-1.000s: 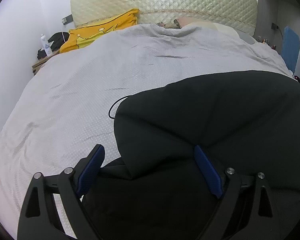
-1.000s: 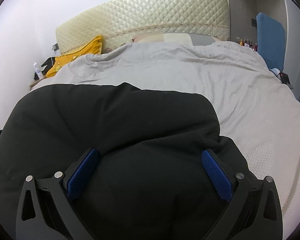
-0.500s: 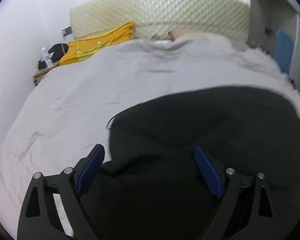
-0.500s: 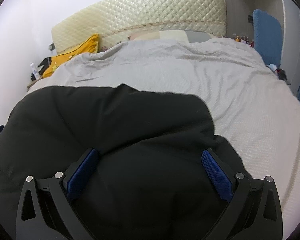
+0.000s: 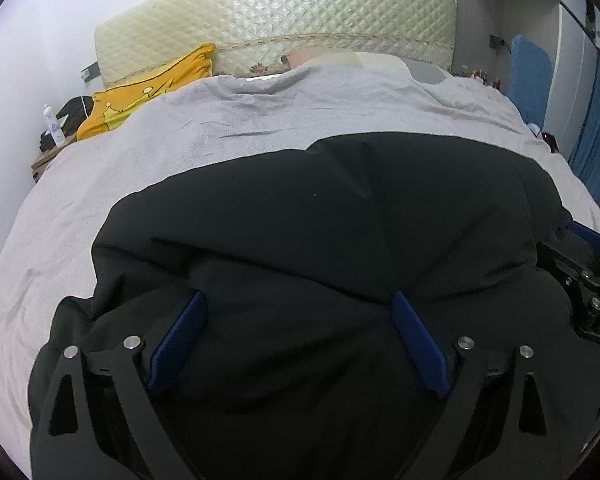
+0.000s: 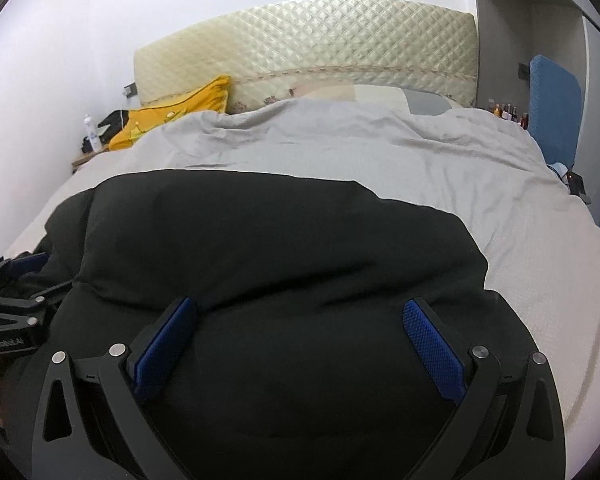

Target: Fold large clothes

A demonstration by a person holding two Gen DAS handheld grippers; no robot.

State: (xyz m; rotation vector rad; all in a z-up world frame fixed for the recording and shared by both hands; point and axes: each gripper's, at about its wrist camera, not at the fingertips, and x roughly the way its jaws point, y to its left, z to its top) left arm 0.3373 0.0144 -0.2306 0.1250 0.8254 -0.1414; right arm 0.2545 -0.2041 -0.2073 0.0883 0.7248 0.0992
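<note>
On the bed: I see the black garment [image 5: 320,232] spread over the grey bedspread [image 5: 148,168], a raised fold running across it just ahead of both tools.
Garment edges: in the left wrist view its left border sits on the bedspread at the lower left; in the right wrist view its right border ends beside bare bedspread [image 6: 540,248].
Left gripper [image 5: 298,338]: I have it low over the near part of the garment, dark cloth filling the whole gap.
Left fingers [image 5: 178,338]: spread wide apart, blue pads facing each other, nothing pinched between them. I cannot tell whether the tips touch the cloth.
Right gripper [image 6: 300,342]: also low over the garment, cloth under and between the pads.
Right fingers [image 6: 434,346]: held wide apart, clamped on nothing.
Tools relative to each other: the right gripper shows at the far right edge of the left wrist view [image 5: 588,280]; the left one shows at the far left edge of the right wrist view [image 6: 12,308]. Both sit beside the garment's bulk.
Head of the bed: a quilted cream headboard [image 5: 276,20], with a yellow cushion [image 5: 152,88] leaning at its left end.
Left side: a white bottle [image 5: 52,124] on a small stand next to the wall.
Right side: a blue chair back [image 6: 556,104] beyond the bed's corner.
</note>
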